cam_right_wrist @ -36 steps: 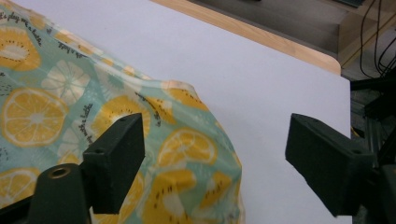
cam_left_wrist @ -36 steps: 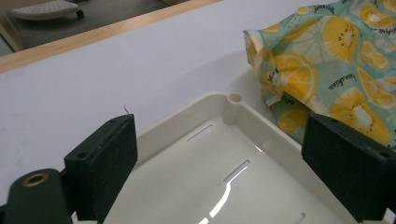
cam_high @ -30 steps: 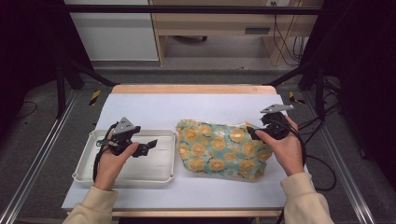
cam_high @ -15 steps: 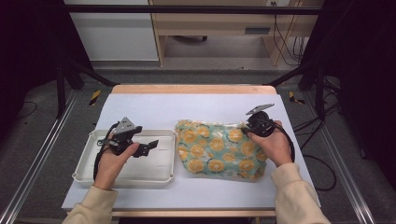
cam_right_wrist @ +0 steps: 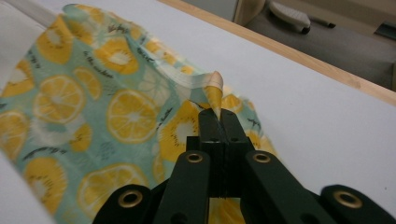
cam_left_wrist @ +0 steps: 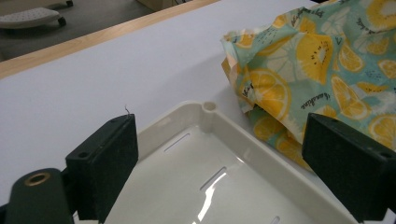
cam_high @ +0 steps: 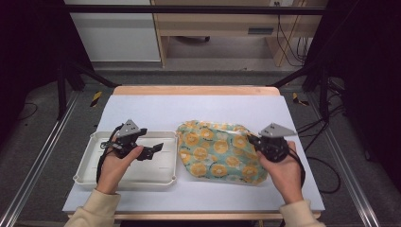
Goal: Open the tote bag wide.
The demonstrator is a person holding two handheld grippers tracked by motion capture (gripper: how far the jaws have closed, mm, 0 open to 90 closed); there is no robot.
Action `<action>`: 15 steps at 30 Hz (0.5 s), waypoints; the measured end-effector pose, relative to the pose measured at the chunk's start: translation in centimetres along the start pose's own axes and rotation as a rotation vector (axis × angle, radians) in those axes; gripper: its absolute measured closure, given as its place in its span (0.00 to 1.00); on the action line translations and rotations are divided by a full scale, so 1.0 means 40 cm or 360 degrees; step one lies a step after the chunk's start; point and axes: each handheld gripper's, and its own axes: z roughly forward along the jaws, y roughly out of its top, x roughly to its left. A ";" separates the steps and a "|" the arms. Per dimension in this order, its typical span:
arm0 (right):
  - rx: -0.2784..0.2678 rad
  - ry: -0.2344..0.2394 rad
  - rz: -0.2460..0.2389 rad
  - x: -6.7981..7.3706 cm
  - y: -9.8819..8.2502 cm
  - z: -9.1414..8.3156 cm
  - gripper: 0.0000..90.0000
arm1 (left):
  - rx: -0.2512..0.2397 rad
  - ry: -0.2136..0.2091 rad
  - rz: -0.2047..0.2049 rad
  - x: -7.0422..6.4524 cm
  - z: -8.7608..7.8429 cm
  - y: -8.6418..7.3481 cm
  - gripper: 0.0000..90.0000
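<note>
Pinching the near right corner of the lemon-print cloth [cam_right_wrist: 116,112], the right tool [cam_right_wrist: 218,116] has just clamped its jaws together, a small peak of fabric standing up between the tips. Cloth lies crumpled on the white-covered bench [cam_high: 213,111], centre-right, its left edge just beside the tray [cam_high: 94,176]. Left tool [cam_high: 152,151] hovers over the cream tray, jaws spread wide with nothing between them; the left gripper view shows the tray's slotted floor and corner post below, the cloth's folded edge beyond the rim. Right hand [cam_high: 279,170] rests at the cloth's right side.
</note>
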 end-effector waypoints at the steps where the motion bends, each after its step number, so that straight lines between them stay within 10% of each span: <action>1: -0.0010 0.0006 -0.0003 0.016 -0.016 -0.013 1.00 | 0.0004 -0.0006 0.0003 -0.003 0.000 0.001 0.12; 7: -0.0126 0.0087 0.0071 0.078 -0.105 -0.068 1.00 | 0.0009 -0.0021 0.0039 -0.023 0.006 0.004 0.12; 15: -0.0006 0.0201 0.0166 0.117 -0.212 -0.078 1.00 | 0.0023 -0.0066 0.0083 -0.054 0.019 0.012 0.13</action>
